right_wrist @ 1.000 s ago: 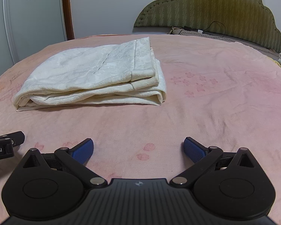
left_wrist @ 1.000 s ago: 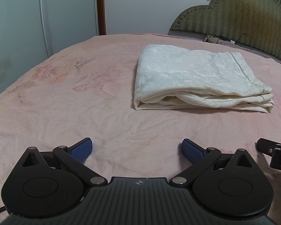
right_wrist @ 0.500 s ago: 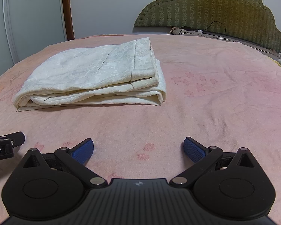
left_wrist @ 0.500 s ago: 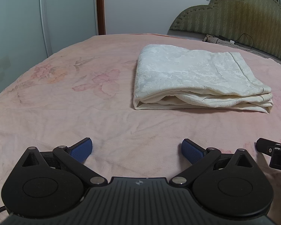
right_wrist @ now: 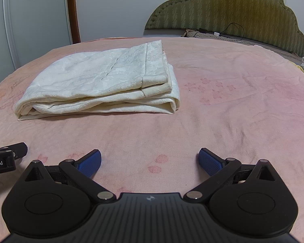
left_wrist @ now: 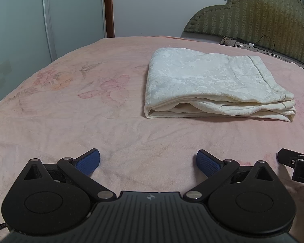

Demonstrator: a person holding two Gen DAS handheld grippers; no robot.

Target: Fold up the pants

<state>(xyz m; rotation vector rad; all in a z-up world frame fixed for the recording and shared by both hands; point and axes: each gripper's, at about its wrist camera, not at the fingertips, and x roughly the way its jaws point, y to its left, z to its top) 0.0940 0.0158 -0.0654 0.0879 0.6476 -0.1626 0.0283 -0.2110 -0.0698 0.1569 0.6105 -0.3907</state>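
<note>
Pants sit folded on the bed, upper right of the left view, upper left of the right view, long axis side to side. Left gripper and right gripper are both spread wide, empty, equally short of the near edge.

The left gripper is matte black plastic: two round lobes with shallow discs, triangular cut-outs, silver pivot screws on angled linkage bars, and a ribbed central body bearing a small round emblem. Its fingers carry blue textured pads. A black cable leaves at 7 o'clock. The right gripper looks identical; white lettering ending "oot.AI" marks the left unit's side.
</note>
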